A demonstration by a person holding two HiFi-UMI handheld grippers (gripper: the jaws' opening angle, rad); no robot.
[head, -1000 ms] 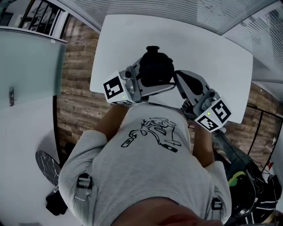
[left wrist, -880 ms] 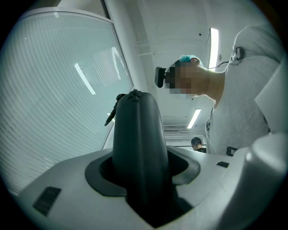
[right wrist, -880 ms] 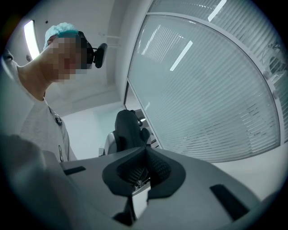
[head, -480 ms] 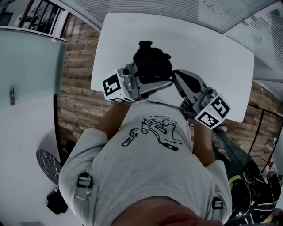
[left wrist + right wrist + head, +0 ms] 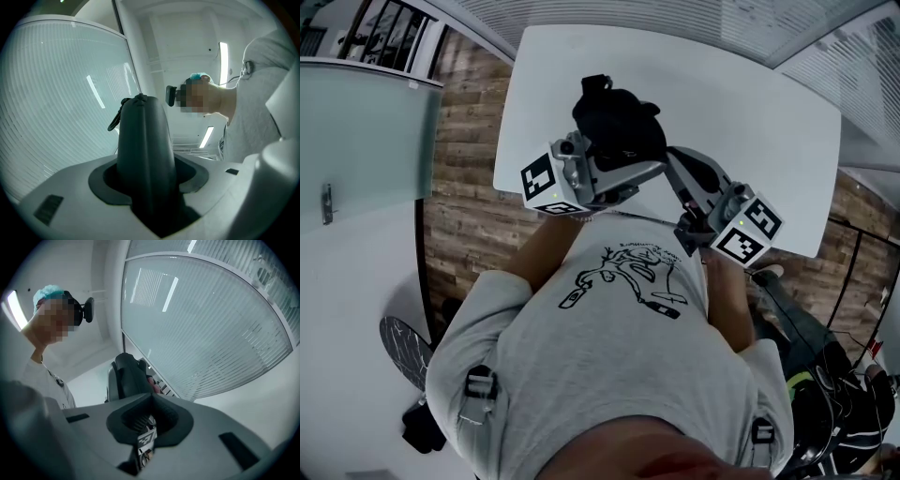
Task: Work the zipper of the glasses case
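Note:
The black glasses case [image 5: 616,124] is held up over the white table [image 5: 750,103], in front of the person's chest. My left gripper [image 5: 642,172] is shut on its lower end. In the left gripper view the case [image 5: 143,140] stands upright between the jaws of that gripper [image 5: 147,187], with a dark loop [image 5: 115,123] at its top. My right gripper [image 5: 673,161] reaches in from the right, close against the case. In its own view this gripper [image 5: 147,420] is shut on a small white printed tag [image 5: 146,439] with a ring, and the case [image 5: 126,378] shows just beyond.
The table's near edge [image 5: 581,211] lies just under the grippers, with wood flooring [image 5: 459,187] to the left. Frosted glass walls [image 5: 201,324] surround the spot. Dark bags [image 5: 825,394] lie on the floor at lower right.
The left gripper has carried the case slightly up and to the left over the table, tipping its top leftwards. The right gripper followed a little to the left and stayed shut.

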